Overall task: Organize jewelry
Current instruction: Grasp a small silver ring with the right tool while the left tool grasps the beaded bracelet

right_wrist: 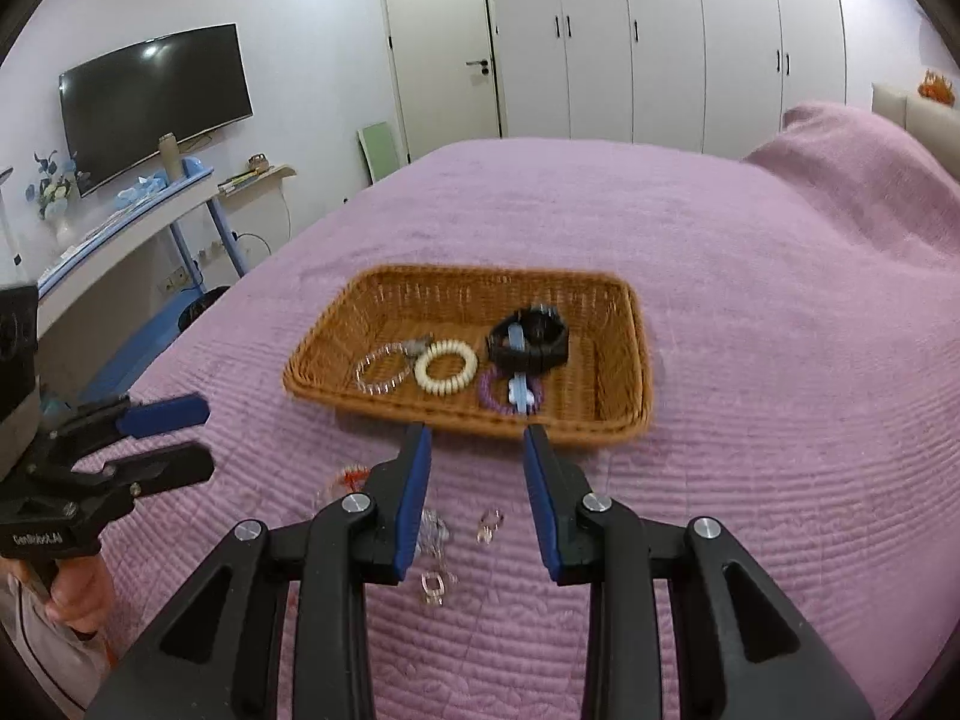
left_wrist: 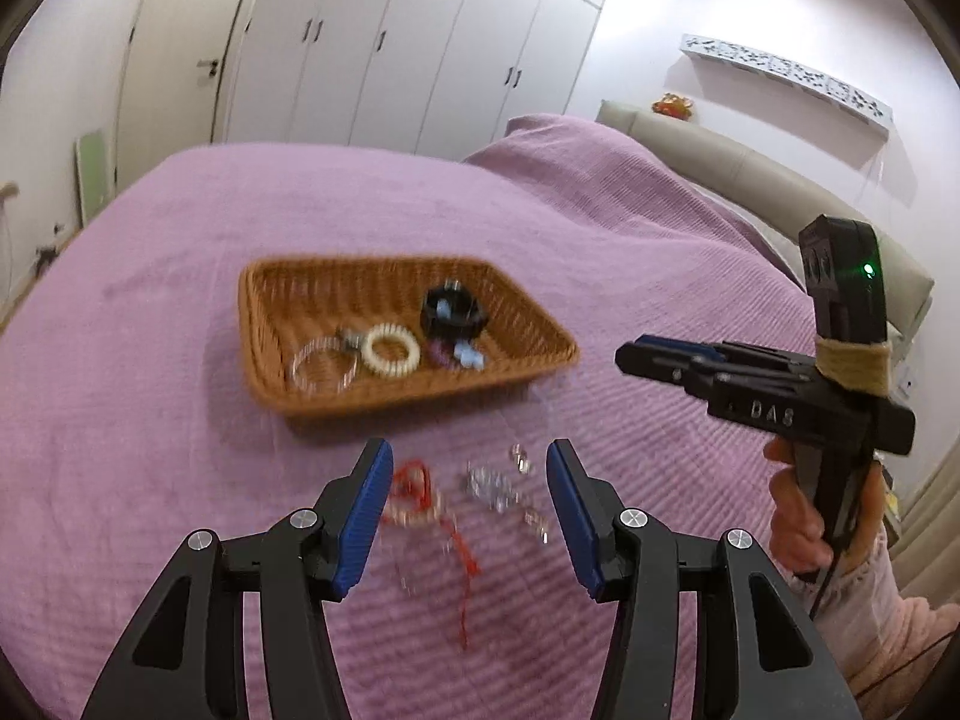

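A wicker basket lies on the purple bedspread. In it are a clear bead bracelet, a cream coil bracelet, a black watch and a purple coil with a blue clip. In front of the basket lie a red string bracelet and small clear jewelry pieces. My left gripper is open and empty above the loose pieces. My right gripper is open and empty near the basket's front rim.
The purple bedspread covers the bed, with a raised pillow hump at the far right. A beige headboard is behind it. White wardrobes, a door, a wall TV and a desk stand beyond the bed.
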Demonstrator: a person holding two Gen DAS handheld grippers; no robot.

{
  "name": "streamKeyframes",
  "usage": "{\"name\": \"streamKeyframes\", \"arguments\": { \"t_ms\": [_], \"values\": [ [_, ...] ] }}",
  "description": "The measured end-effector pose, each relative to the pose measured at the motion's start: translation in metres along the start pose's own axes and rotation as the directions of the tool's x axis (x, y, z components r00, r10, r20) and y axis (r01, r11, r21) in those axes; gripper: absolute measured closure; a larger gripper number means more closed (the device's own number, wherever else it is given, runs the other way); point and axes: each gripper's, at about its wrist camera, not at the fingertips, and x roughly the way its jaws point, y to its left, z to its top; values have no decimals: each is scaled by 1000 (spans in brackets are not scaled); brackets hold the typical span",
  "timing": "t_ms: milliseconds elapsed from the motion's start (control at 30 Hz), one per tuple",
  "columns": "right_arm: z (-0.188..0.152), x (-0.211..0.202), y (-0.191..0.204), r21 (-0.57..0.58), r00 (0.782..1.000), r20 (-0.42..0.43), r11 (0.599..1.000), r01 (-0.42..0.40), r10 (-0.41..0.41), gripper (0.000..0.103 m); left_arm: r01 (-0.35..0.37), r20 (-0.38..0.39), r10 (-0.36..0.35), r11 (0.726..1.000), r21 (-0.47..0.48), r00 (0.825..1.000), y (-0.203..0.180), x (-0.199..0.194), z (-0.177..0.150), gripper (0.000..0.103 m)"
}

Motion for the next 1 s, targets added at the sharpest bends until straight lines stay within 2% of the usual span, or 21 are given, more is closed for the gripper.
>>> {"name": "streamKeyframes", "arguments": {
  "t_ms": [167, 333, 433, 500, 733, 1000],
  "values": [
    [-22, 23, -11, 6, 998, -70, 1000, -10, 10, 70, -28, -59, 26, 998, -49, 998, 14, 20, -23, 48],
    [-41, 57, -18, 29, 989, -149, 999, -14, 19, 70, -55, -107, 41, 990, -129, 993, 40, 44, -32, 48],
    [-51, 74, -22, 51, 982, -188, 998, -24, 33, 70, -43, -134, 20, 984, -173, 991, 52, 59, -34, 56],
    [-57, 84, -24, 56, 977, -211, 998, -19, 30, 70, -50, -149, 23, 982, -180, 988, 53, 69, -30, 60],
    [-67, 97, -21, 56, 972, -234, 998, -26, 39, 70, -127, -191, 97, 981, -150, 977, 52, 99, -19, 62],
    [-63, 112, -13, 52, 973, -232, 999, -2, 14, 70, -140, -231, 102, 978, -152, 968, 56, 117, -20, 86]
  ]
}}
